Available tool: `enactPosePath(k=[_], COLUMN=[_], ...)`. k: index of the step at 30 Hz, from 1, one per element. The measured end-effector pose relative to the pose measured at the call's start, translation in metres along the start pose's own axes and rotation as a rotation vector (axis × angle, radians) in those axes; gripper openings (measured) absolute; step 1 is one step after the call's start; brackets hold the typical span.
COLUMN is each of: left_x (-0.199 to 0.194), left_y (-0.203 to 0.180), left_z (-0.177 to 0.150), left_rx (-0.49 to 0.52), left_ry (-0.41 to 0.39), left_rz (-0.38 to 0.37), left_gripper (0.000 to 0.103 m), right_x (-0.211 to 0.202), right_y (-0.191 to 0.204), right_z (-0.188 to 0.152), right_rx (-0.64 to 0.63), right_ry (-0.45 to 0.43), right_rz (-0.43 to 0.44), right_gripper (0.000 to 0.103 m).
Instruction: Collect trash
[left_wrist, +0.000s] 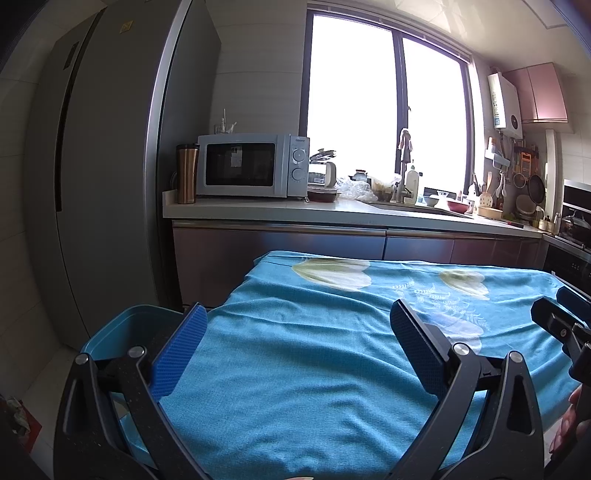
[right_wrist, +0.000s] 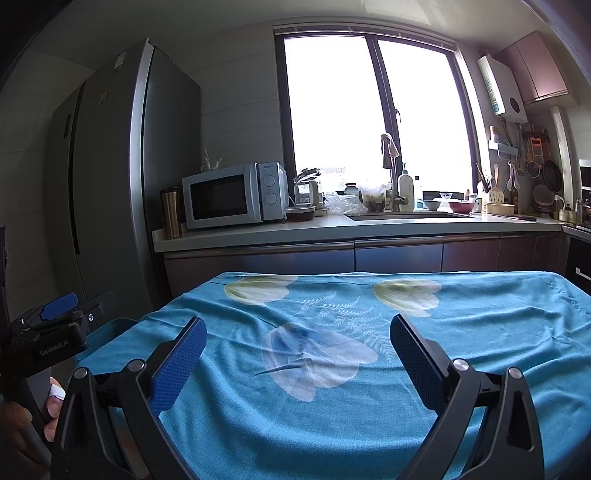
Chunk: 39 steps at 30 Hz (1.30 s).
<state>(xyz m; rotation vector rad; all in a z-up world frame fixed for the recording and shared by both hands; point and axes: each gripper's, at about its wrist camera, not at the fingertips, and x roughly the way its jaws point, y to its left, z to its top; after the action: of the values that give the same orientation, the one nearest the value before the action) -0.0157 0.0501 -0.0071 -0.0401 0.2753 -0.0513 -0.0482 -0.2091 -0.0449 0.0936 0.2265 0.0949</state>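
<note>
Both tools hover over the surface (right_wrist: 480, 332), which is draped in a teal tulip-print cloth (left_wrist: 314, 369). The left tool (left_wrist: 295, 325) is spread wide and grips nothing; the right tool (right_wrist: 297, 332) is likewise released. A blue bin (left_wrist: 122, 325) sits low beside the surface's left edge, just left of the left tool. No trash shows on the cloth.

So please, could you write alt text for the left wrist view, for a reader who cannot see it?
The left tool hangs open and empty over a table covered by a blue flowered cloth, with a blue bin at the table's left edge. Behind stand a grey fridge, a microwave on the counter and a bright window.
</note>
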Motion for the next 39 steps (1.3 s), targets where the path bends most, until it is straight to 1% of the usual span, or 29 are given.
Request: enactPosePath(k=[39], left_x=[-0.0009], left_y=[-0.0016], left_z=[0.0017], left_rx=[0.002], left_ry=[-0.003], left_rz=[0.010], left_gripper=[0.097], right_x=[0.0032], right_y=[0.0000], right_z=[0.0050], right_rx=[0.002], right_ry=[-0.002], right_rz=[0.000], right_gripper=[0.096])
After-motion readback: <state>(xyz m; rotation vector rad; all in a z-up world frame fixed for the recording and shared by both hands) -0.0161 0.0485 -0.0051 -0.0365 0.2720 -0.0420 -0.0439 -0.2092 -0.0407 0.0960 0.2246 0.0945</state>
